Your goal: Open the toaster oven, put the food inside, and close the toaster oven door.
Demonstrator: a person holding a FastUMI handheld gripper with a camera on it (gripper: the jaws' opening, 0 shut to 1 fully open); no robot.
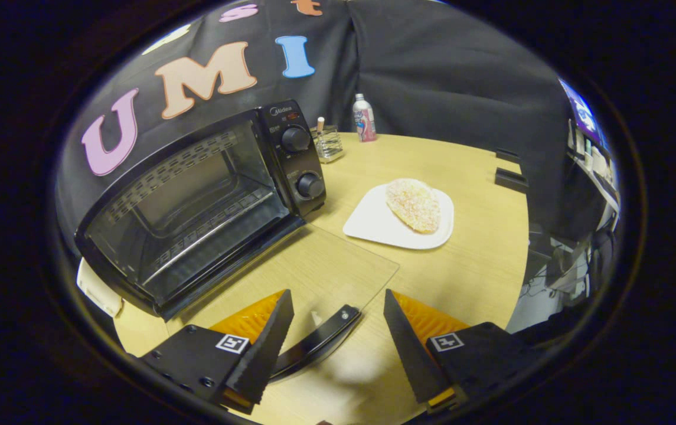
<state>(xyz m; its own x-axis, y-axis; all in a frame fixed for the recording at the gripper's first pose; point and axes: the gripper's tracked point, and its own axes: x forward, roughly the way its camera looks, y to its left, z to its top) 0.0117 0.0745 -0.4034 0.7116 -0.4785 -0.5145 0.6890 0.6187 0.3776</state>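
The tongs (338,330) gape over the toaster oven (196,200)'s lowered glass door (314,277), bread (413,204) on a plate (373,227) beyond.

Light wooden table (467,277) with a rounded edge, backed by black cloth wall (450,65) hanging in folds. At the far edge stand a small bottle (364,118) and a clear holder (329,143). Cluttered shelving (594,162) beyond.

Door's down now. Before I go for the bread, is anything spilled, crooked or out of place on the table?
Nothing stands out. The toaster oven door lies fully open and flat, its handle between the open gripper fingers. The bread sits whole on its white plate, no crumbs or spills on the table.
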